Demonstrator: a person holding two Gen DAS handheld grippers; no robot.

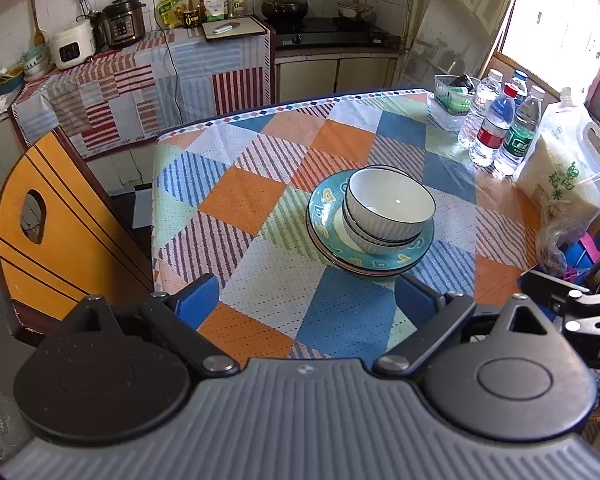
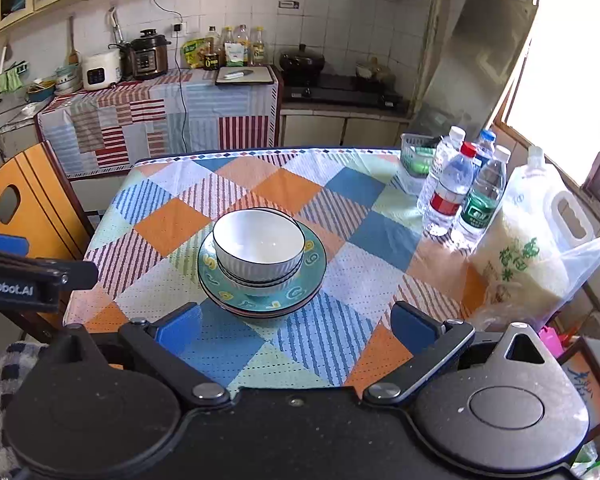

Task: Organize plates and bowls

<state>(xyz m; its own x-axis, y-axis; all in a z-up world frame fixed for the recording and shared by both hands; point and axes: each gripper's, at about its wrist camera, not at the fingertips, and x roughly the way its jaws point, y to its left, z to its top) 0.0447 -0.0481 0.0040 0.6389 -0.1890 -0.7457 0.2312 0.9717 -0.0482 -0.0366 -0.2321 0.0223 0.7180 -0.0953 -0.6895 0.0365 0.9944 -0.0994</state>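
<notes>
White bowls [image 1: 390, 210] sit one inside the other on a stack of teal plates [image 1: 328, 224] in the left wrist view. The stack is on a table with a checked cloth [image 1: 260, 208] of orange, blue and stripes. It lies a little to the right of the middle of the picture, at about 1 o'clock from the left gripper [image 1: 308, 300]. The left gripper has its two blue fingers [image 1: 199, 300] spread wide apart. Nothing is between them but cloth. They are on the near side of the plates and do not touch them. Water bottles [image 1: 496, 128] stand at 2 o'clock near the window, next to a bag of rice [image 1: 560, 176]. A yellow wooden chair [image 1: 52, 232] is at 9 o'clock. Part of the other tool pokes in at 3 o'clock.

In the right wrist view the same bowls [image 2: 258, 246] sit on the teal plates [image 2: 312, 276]. Here the stack is near the middle of the picture, at about 12 o'clock from the right gripper [image 2: 296, 326]. The right gripper is wide open too, and its blue fingers [image 2: 414, 326] hold nothing. They are near the plates but apart from them. The water bottles [image 2: 458, 192] and the bag of rice [image 2: 528, 248] are at 2 o'clock. The chair [image 2: 20, 204] is at 9 o'clock. The other tool shows at the left edge, at 9 o'clock.
</notes>
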